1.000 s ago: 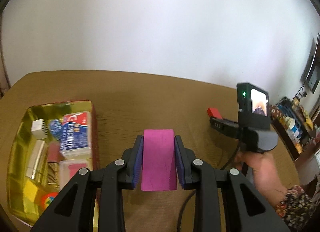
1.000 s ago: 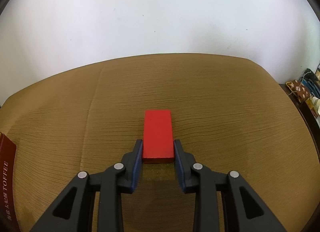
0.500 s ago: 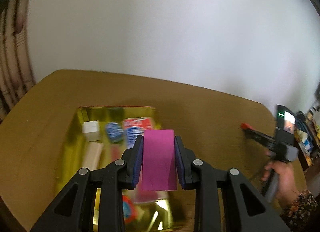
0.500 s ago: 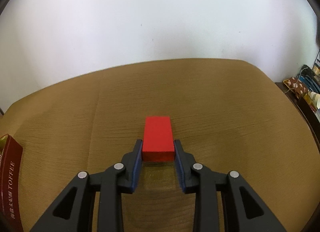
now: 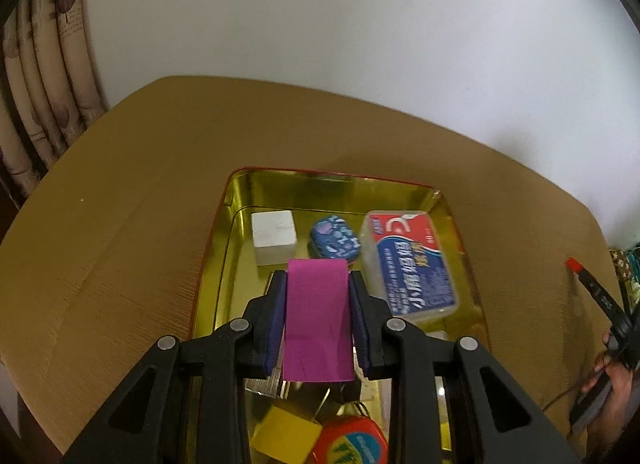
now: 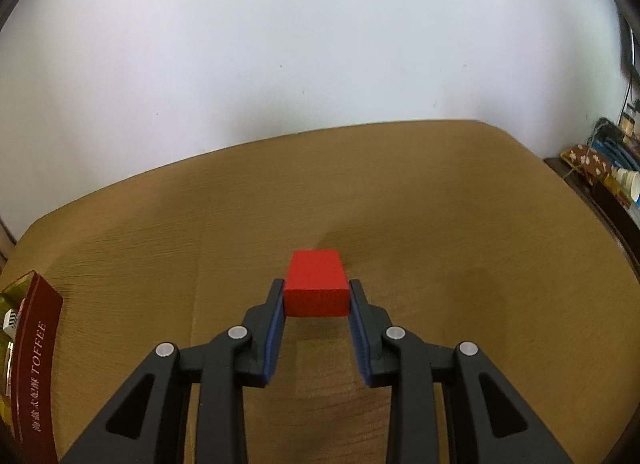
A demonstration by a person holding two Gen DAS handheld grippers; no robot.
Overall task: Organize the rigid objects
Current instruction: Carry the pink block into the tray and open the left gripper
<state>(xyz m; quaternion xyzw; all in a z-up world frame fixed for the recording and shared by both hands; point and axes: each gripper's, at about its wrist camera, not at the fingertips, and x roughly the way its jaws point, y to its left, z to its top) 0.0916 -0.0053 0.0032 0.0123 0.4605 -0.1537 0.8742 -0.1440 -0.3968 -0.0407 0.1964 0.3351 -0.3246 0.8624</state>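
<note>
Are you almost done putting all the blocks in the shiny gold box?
Nearly. Already in the gold tin: a white cube, a blue patterned case, a toothpick box and more. The left gripper holds the magenta block over the tin. The right gripper holds the red block above the table, beside the tin.

Tin (image 5: 224, 223) sits on the bench (image 5: 132, 223), near its far edge. In the tin: cube (image 5: 274, 236) at far left, oval case (image 5: 334, 242) right of it, flat box (image 5: 412, 264) along the right wall, block (image 5: 286, 430) and round tin (image 5: 352, 442) at the near end.
</note>
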